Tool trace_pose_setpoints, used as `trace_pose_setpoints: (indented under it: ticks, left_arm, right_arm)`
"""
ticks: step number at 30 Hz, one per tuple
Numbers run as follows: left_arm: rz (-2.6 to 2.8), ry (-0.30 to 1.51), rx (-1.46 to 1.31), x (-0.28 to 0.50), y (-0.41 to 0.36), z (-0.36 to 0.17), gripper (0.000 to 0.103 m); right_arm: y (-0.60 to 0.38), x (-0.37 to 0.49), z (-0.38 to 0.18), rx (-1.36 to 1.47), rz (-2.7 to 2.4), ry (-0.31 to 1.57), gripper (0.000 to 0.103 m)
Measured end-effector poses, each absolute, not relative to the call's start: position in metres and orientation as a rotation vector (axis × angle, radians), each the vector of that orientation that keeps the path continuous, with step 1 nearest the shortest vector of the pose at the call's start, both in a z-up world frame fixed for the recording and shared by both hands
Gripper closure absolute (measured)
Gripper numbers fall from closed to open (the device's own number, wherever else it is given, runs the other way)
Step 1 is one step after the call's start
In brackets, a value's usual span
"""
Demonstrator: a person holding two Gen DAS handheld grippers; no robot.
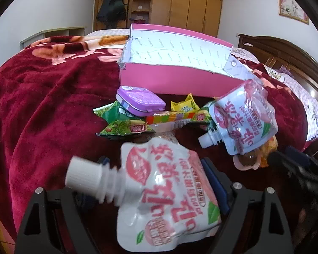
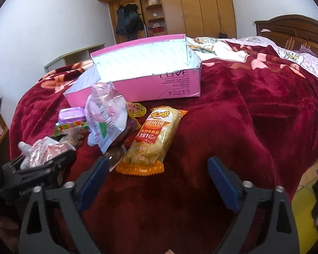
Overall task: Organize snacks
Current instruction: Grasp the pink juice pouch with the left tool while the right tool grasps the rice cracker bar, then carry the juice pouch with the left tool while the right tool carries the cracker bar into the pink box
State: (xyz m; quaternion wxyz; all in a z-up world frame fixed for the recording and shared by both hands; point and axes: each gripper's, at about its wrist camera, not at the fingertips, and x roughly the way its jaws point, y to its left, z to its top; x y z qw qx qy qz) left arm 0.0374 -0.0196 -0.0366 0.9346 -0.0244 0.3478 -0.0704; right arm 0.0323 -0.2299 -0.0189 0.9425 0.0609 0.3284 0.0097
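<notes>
- A white spouted jelly pouch (image 1: 165,192) is held in the left gripper (image 1: 154,190), whose blue pads are closed against the pouch's sides; its ribbed cap (image 1: 84,175) sticks out toward 9 o'clock in the left wrist view.
- The right gripper (image 2: 159,182) is spread wide with nothing between its pads, hovering over the red blanket (image 2: 233,110).
- The pink box (image 1: 171,80), open-topped and apparently empty, stands at 12 o'clock beyond the snack pile.
- A second, identical pouch (image 1: 243,118) leans at 2 o'clock; a purple tin (image 1: 141,102) rests on green packets (image 1: 118,122) at 11 o'clock.
- An orange-edged packet of rice crackers (image 2: 154,139) lies just ahead of the right gripper, toward 11 o'clock in its view.
- The held pouch is judged soft, light and slick-filmed; a grip across the flat body or just below the stiff spout neck is likely safest, since hard squeezing could buckle it.
- The cracker packet is judged brittle inside; it should be taken by its long sides with gentle pressure.
</notes>
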Motion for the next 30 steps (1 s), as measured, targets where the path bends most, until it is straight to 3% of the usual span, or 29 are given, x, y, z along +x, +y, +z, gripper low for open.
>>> trace_pose_setpoints:
  ticks: [4,15,20,22,26,28,30]
  left_arm:
    - [-0.156,0.712,-0.059,0.039,-0.018,-0.039,0.013]
    - [-0.166,0.705,-0.06,0.04,-0.017,-0.042,0.012]
    - [-0.165,0.705,-0.064,0.039,-0.017,-0.041,0.012]
    - [-0.165,0.703,-0.066,0.039,-0.017,-0.04,0.012]
    - [-0.16,0.68,-0.075,0.033,-0.014,-0.035,0.025]
    - [-0.173,0.673,-0.081,0.03,-0.014,-0.031,0.039]
    - [-0.178,0.675,-0.079,0.028,-0.015,-0.03,0.039]
  right_arm:
    - [-0.232,0.046,-0.019,0.128,0.005,0.676,0.028]
    - [-0.221,0.078,-0.025,0.106,-0.03,0.705,0.031]
    - [-0.224,0.076,-0.026,0.107,-0.044,0.7,0.047]
    - [-0.227,0.075,-0.026,0.119,-0.049,0.698,0.058]
    - [-0.231,0.068,-0.023,0.149,-0.04,0.682,0.061]
    - [-0.232,0.064,-0.021,0.158,-0.034,0.679,0.061]
    - [-0.232,0.059,-0.019,0.171,-0.026,0.675,0.062]
